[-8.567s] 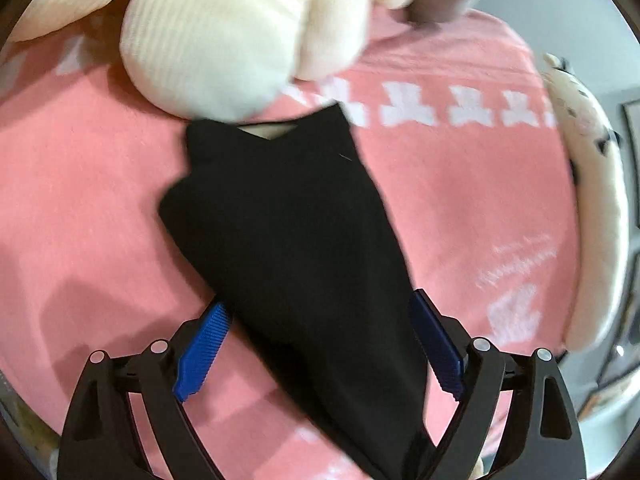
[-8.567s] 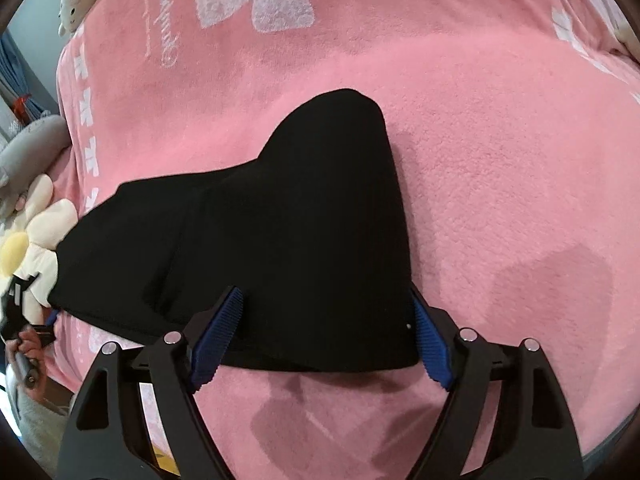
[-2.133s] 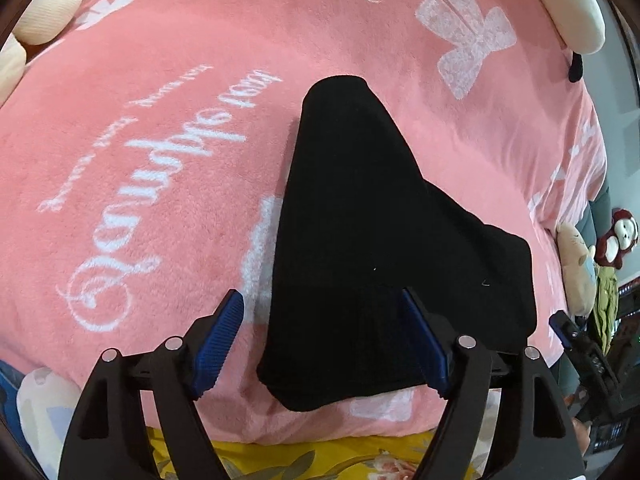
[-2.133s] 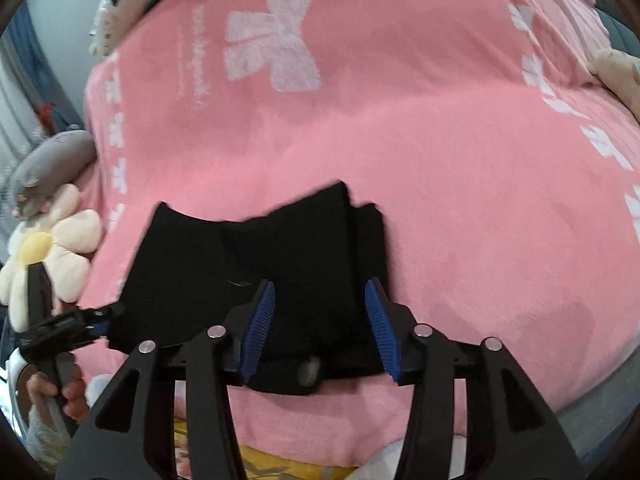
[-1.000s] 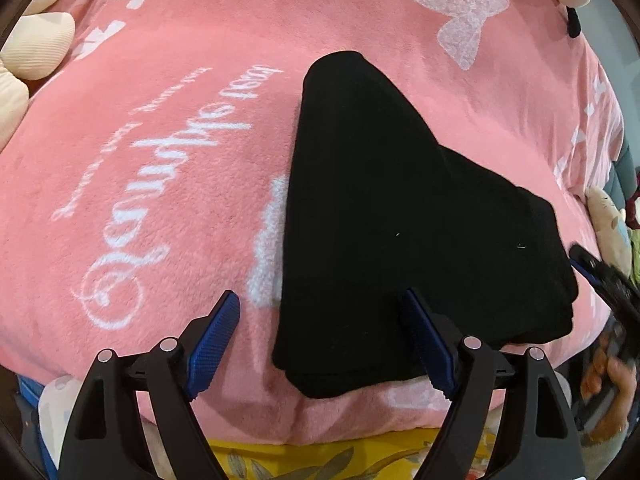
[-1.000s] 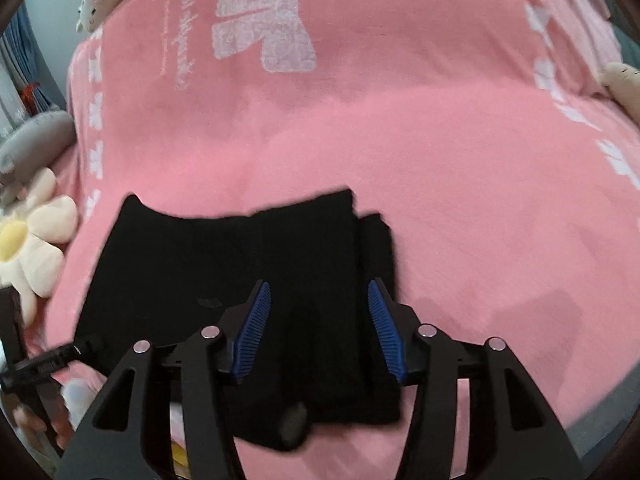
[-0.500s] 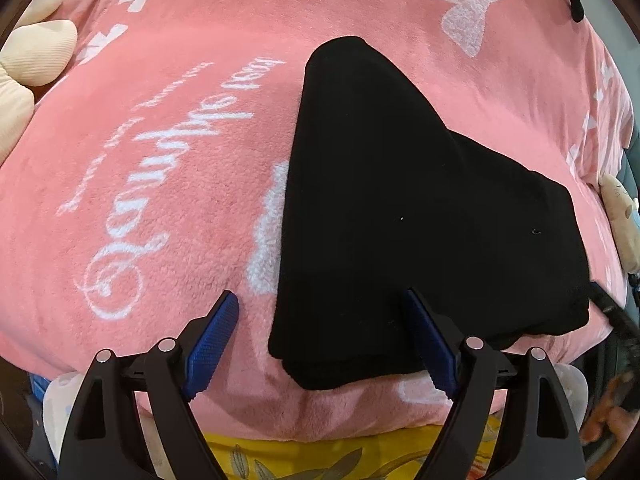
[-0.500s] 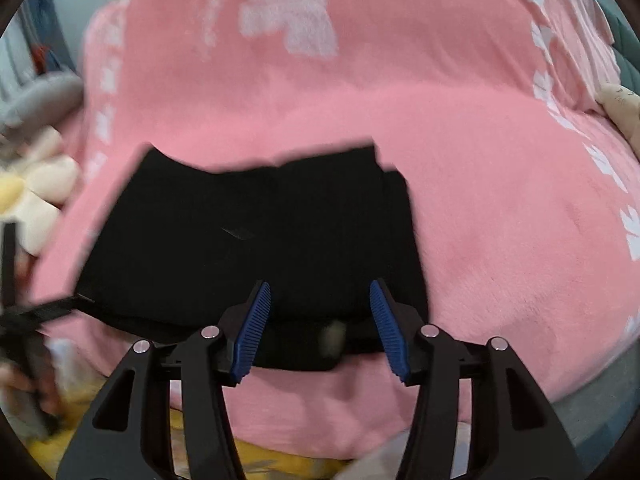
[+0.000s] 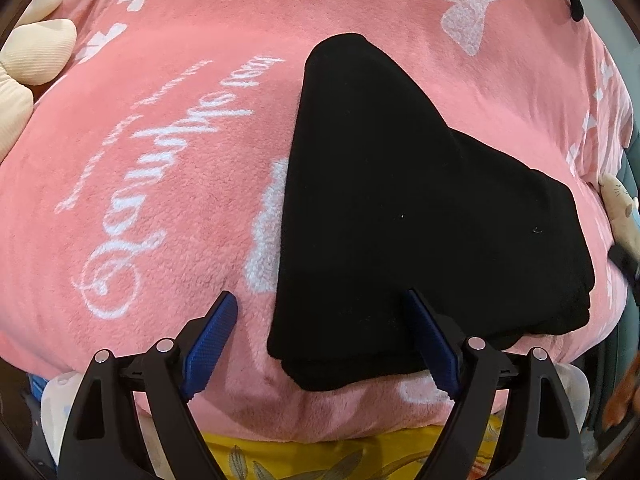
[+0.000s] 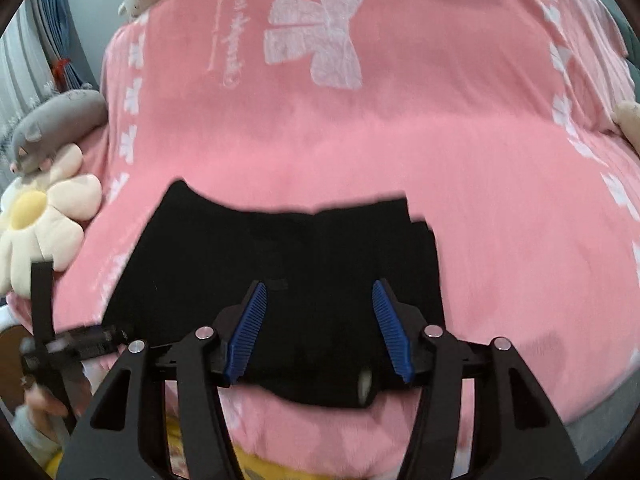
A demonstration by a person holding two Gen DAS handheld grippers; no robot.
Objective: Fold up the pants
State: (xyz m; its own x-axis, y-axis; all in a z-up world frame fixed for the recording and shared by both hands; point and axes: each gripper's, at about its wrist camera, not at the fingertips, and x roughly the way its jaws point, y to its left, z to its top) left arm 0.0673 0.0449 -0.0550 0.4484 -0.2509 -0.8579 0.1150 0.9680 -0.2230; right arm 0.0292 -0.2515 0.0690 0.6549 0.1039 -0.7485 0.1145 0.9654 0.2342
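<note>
The black pants [image 9: 400,208] lie folded into a compact stack on the pink blanket [image 9: 160,140], near its front edge. They also show in the right wrist view [image 10: 288,280]. My left gripper [image 9: 324,344] is open and empty, hovering above the near left corner of the stack. My right gripper [image 10: 318,330] is open and empty, above the near edge of the stack, where a small round button [image 10: 365,382] shows. The left gripper's body [image 10: 60,344] shows at the left of the right wrist view.
A flower plush [image 10: 36,220] and a grey plush [image 10: 52,132] lie at the blanket's left side. A cream plush [image 9: 28,56] and a small cat toy [image 9: 620,208] flank the blanket. Yellow floral fabric [image 9: 320,456] hangs below the blanket's front edge.
Both grippers stay open and empty over the folded pants. The right wrist view has pulled back a little and is blurred; the left wrist view has barely shifted.
</note>
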